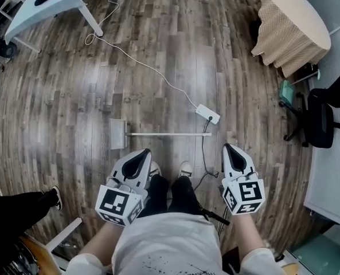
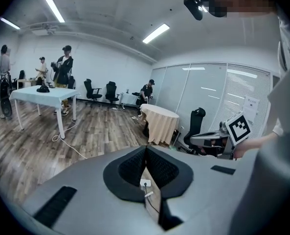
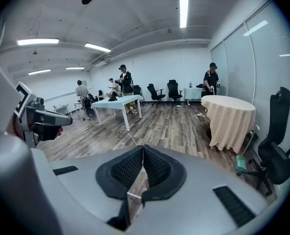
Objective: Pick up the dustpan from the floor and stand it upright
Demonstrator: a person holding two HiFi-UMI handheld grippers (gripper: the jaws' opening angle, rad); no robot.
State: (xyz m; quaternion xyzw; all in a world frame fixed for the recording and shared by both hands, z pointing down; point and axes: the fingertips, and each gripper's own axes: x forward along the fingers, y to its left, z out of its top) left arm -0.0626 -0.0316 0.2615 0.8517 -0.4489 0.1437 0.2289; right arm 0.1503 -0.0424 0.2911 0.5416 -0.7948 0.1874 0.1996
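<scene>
The dustpan lies flat on the wood floor in the head view, its grey pan at the left and its long white handle running level to the right. My left gripper hangs just below the handle near the pan, jaws shut and empty. My right gripper hangs below and right of the handle's end, also shut with nothing in it. In the left gripper view the left gripper has its black pads meeting at the tip. The right gripper looks the same in its own view.
A white power strip with a cable lies just above the handle's right end. A white table stands far left, a cloth-covered round table far right, a black office chair at the right. Another person's leg shows at the left.
</scene>
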